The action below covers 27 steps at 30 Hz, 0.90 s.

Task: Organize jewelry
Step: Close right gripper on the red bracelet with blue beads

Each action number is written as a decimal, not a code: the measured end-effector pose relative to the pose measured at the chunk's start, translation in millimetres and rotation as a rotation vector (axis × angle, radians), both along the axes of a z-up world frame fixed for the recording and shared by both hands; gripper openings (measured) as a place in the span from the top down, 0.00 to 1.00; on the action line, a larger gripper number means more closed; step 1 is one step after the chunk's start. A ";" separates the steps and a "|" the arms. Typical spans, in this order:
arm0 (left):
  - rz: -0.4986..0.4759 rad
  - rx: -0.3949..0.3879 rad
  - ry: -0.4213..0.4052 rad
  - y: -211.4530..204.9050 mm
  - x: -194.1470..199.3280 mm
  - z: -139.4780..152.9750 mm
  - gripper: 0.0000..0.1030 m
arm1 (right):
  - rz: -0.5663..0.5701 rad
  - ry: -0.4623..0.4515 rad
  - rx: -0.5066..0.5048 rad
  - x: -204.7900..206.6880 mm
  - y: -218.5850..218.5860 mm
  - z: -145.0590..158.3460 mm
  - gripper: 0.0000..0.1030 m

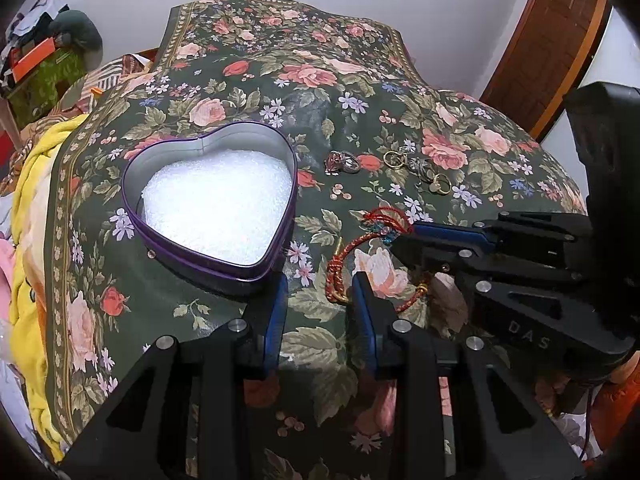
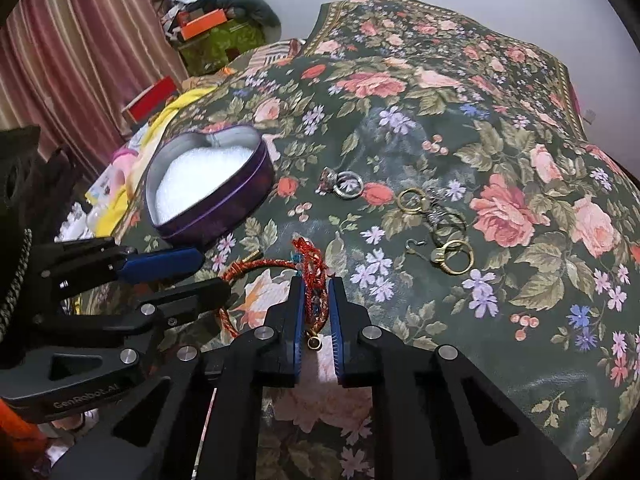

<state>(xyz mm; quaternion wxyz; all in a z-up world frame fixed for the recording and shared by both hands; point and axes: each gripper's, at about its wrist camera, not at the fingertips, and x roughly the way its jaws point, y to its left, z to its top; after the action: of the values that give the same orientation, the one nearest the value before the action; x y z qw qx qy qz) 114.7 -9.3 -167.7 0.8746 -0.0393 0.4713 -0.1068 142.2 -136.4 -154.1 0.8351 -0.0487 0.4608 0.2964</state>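
A red and gold bracelet [image 2: 312, 280] is lying on the flowery cloth, at 4 o'clock from the open purple heart tin [image 1: 212, 200]; rings [image 2: 440, 224] are sitting at its 3 o'clock

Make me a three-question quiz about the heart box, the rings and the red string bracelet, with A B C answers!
1. Where is the red bracelet?
A. Inside the heart tin
B. Between the right gripper's fingers
C. On the yellow cloth

2. What colour is the heart tin's outer wall?
A. Purple
B. Orange
C. Green

3. How is the left gripper?
A. Shut on a ring
B. Shut on the tin
C. Open, holding nothing

Answers: 1 B, the right gripper pinches the red cords. 2 A, the wall looks purple around white padding. 3 C, a clear gap shows between its blue pads, with only the floral cloth between them.
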 end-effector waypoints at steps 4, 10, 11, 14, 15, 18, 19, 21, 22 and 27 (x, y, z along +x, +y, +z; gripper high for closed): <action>-0.003 0.011 -0.005 -1.8 0.4 -0.9 0.69 | -0.016 -0.019 0.029 -2.3 -5.8 8.3 0.90; -0.016 0.058 -0.029 -10.2 0.3 -3.4 0.69 | -0.037 -0.030 0.059 -5.5 -12.2 16.8 0.94; -0.022 0.083 -0.039 -13.8 -0.7 -3.8 0.69 | -0.042 -0.031 0.062 -5.4 -14.0 17.9 0.94; -0.036 0.124 -0.055 -19.8 -1.9 -5.4 0.70 | -0.060 -0.035 0.065 -5.3 -20.7 20.1 0.94; -0.036 0.131 -0.056 -20.7 -1.7 -5.6 0.70 | -0.068 -0.037 0.063 -5.2 -23.7 20.4 0.94; -0.030 0.122 -0.050 -18.9 -0.8 -5.4 0.71 | -0.080 -0.029 0.058 -4.9 -30.2 20.7 0.94; -0.028 0.118 -0.048 -18.4 -1.4 -5.1 0.71 | -0.072 -0.022 0.052 -5.0 -30.5 20.3 0.94; -0.028 0.121 -0.045 -18.3 -2.8 -4.7 0.72 | -0.062 -0.015 0.052 -5.7 -30.6 20.9 0.94; -0.028 0.122 -0.045 -18.5 -4.1 -4.6 0.72 | -0.058 -0.011 0.058 -6.0 -30.1 21.8 0.94; -0.018 0.100 -0.034 -13.8 -9.6 -1.5 0.72 | -0.031 -0.003 0.053 -5.9 -20.4 21.9 0.80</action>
<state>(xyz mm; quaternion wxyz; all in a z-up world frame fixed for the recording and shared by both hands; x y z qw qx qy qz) 105.1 -23.1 -169.3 0.8824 0.0102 0.4615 -0.0916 136.3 -156.8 -132.2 0.8413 -0.0198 0.4523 0.2955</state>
